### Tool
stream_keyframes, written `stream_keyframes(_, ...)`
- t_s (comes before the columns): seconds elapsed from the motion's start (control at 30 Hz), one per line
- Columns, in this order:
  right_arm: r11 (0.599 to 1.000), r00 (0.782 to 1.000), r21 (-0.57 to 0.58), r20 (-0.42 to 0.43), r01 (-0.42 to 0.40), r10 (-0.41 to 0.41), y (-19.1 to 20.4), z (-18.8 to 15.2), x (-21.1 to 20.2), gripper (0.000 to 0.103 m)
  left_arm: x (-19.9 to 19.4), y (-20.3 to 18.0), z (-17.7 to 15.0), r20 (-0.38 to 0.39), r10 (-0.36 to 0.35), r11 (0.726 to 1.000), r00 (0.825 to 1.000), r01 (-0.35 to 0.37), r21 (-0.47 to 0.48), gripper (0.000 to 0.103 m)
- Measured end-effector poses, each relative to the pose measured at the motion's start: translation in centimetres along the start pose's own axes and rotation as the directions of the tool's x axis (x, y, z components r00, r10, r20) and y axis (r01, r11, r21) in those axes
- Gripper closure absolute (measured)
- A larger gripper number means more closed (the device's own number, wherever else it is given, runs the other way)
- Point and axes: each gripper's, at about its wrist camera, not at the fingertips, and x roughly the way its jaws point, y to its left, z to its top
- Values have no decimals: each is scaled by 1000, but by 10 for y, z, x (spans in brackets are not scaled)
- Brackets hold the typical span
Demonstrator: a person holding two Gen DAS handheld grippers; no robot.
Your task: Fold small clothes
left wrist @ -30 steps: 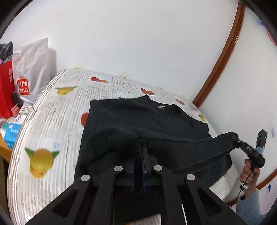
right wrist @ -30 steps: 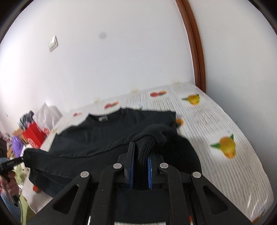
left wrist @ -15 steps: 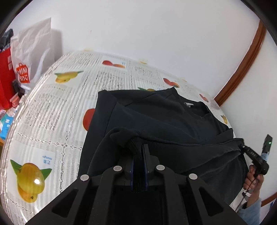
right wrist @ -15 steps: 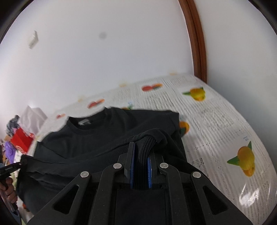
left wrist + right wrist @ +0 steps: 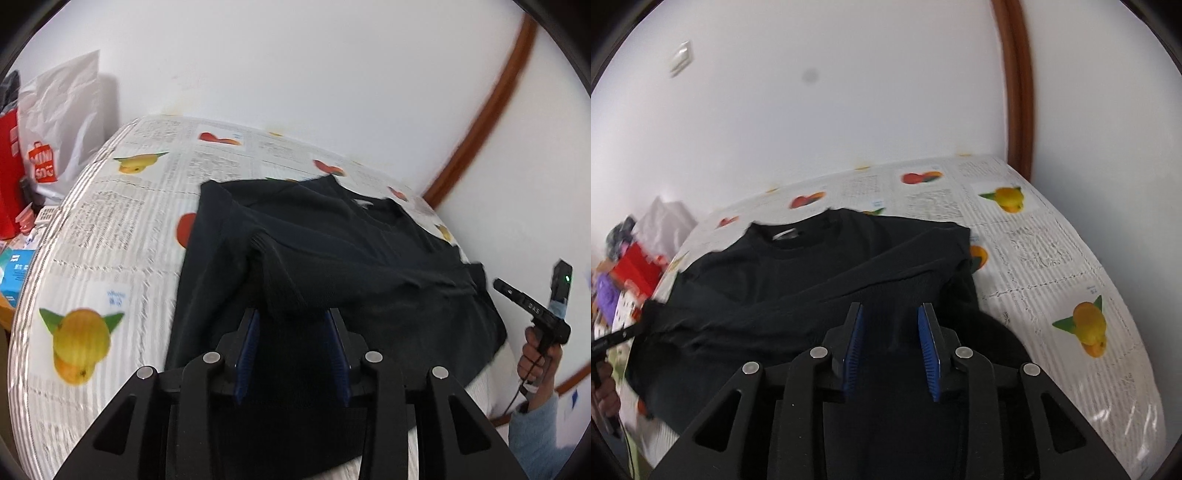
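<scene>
White walls, and a table (image 5: 110, 236) under a fruit-print cloth with one black sweater (image 5: 332, 251) spread across it, collar toward the wall. It's a soft, floppy knit, light but bulky, so it'll sag and bunch unless you pinch it at the ribbed hem or a seam. The left gripper (image 5: 291, 354) and right gripper (image 5: 892, 350) are both opening, with hem fabric lying loose between the pads and not pinched. Count: one sweater, two grippers, a couple of bags (image 5: 59, 140) off the left edge.
</scene>
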Motion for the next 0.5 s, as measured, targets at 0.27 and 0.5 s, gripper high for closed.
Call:
stream_keyframes(0.27, 995, 992, -84, -115, -57, 48, 38, -27, 30, 72, 36, -43, -8, -107, -12, 995, 994, 22, 94, 68)
stream_keyframes(0.5, 1000, 989, 4, -149, 18, -17, 31, -7, 78, 72, 79, -55, 19, -63, 112, 986, 992, -102, 134, 68)
